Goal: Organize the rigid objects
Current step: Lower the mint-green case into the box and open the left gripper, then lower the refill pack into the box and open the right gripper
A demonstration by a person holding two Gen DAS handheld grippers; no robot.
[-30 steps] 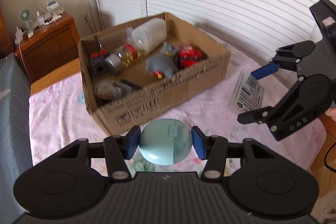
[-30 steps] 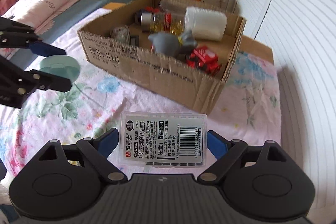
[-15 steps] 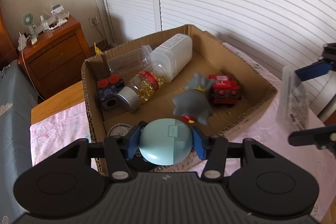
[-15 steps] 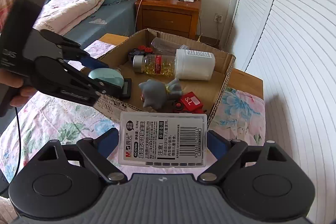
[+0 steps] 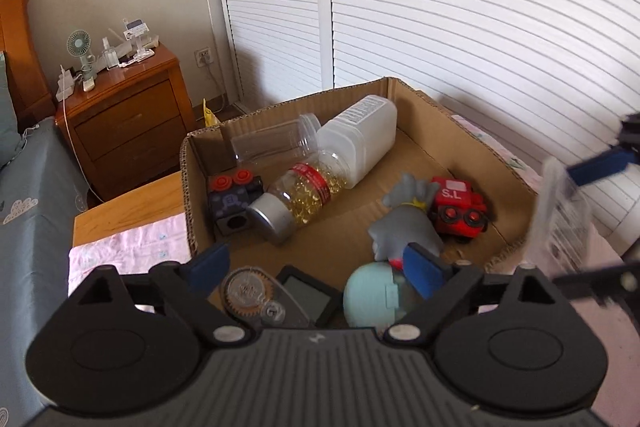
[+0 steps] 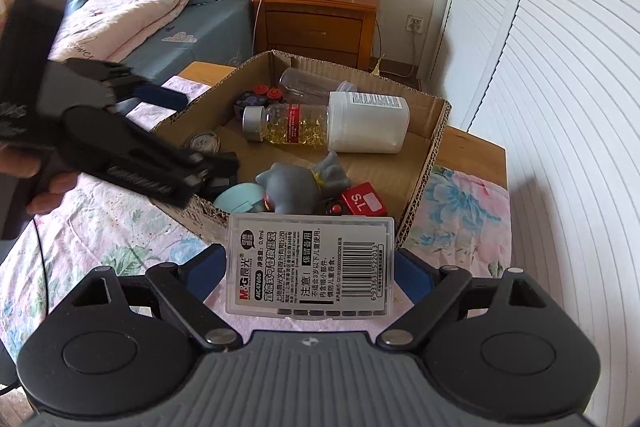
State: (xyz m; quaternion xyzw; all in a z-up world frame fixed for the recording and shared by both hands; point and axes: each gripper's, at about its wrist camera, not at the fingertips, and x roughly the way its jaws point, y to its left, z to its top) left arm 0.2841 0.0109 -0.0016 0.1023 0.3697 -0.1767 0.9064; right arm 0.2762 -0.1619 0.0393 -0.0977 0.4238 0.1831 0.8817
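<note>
My left gripper (image 5: 316, 267) is open above the near end of the cardboard box (image 5: 416, 103). The pale blue round case (image 5: 370, 297) lies loose in the box by the grey toy (image 5: 404, 225); it also shows in the right wrist view (image 6: 240, 197). My right gripper (image 6: 310, 267) is shut on a clear refill box with a barcode label (image 6: 310, 265), held just short of the cardboard box's near wall (image 6: 420, 195). That refill box shows blurred at the right of the left wrist view (image 5: 560, 211).
The cardboard box holds a white jar (image 5: 360, 143), a clear jar (image 5: 276, 143), a capsule bottle (image 5: 296, 199), a red toy car (image 5: 458, 209), a dark block toy (image 5: 234, 199) and a black tile (image 5: 306, 293). It sits on a floral cloth (image 6: 100, 235). A nightstand (image 6: 320, 23) stands behind.
My left gripper has opened and let go of the pale blue case, which now lies in the box. My right gripper, still holding the refill box, has moved nearer the box.
</note>
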